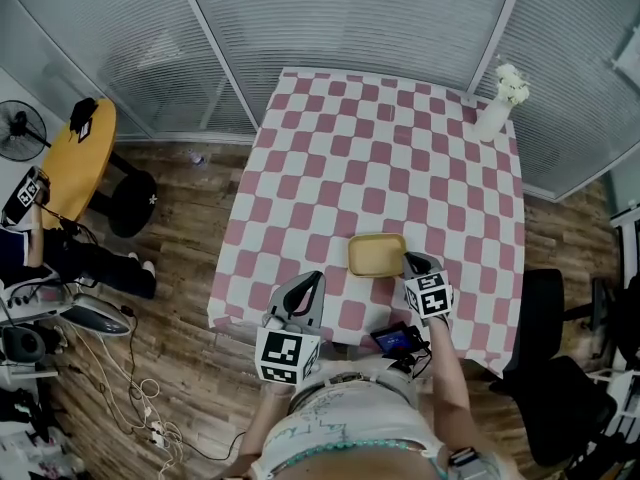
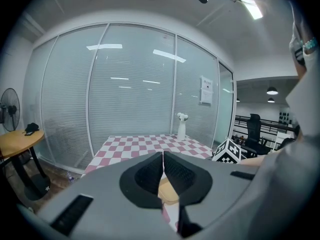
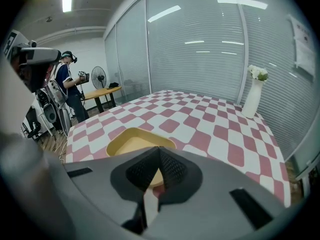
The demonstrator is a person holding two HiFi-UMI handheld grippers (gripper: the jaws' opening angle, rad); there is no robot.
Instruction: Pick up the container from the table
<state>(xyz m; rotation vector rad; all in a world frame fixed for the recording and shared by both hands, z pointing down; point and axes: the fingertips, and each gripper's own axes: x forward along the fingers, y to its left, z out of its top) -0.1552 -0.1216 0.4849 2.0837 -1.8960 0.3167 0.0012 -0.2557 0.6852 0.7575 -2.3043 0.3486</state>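
Shallow yellow container (image 1: 377, 254) flat on the checkered desk (image 1: 380, 158), near its front edge. Right tongs (image 1: 415, 263) just beside its right corner, pressed together and empty. Left tongs (image 1: 312, 280) nearby to its left, likewise closed on nothing. Likely light, stiff, perhaps slick plastic. Best pinched across the near rim.

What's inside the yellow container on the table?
Nothing shows inside the yellow container: its floor looks bare from the head view. In the right gripper view, the right gripper covers its near edge.
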